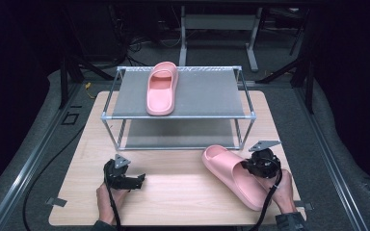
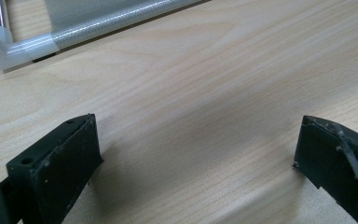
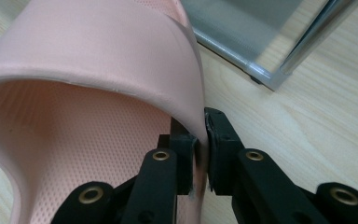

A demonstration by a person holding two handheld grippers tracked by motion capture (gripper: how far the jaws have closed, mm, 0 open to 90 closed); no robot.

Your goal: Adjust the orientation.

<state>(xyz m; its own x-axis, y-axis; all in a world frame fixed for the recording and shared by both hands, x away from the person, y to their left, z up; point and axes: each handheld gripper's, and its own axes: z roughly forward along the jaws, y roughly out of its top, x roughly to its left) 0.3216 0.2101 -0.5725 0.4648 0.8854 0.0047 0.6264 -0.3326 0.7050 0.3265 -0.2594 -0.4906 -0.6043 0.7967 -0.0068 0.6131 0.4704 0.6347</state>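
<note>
My right gripper [image 3: 199,149] is clenched on the side wall of the soft pink foam slipper [image 1: 233,175], one jaw inside against the dimpled footbed, the other outside, just where the broad strap meets the sole. That slipper sits on the pale wood-grain table [image 1: 173,192] at front right, toe toward the two-tier metal-tube shoe rack [image 1: 178,94] with grey fabric shelves. Its twin, the second pink slipper [image 1: 162,88], lies on the top shelf. To do this well I would lift slowly and keep the sole level, since the thin, springy wall (it may fold under load) could let the heel sag. My left gripper [image 2: 196,154] is released over bare wood, nothing between its black jaws.
</note>
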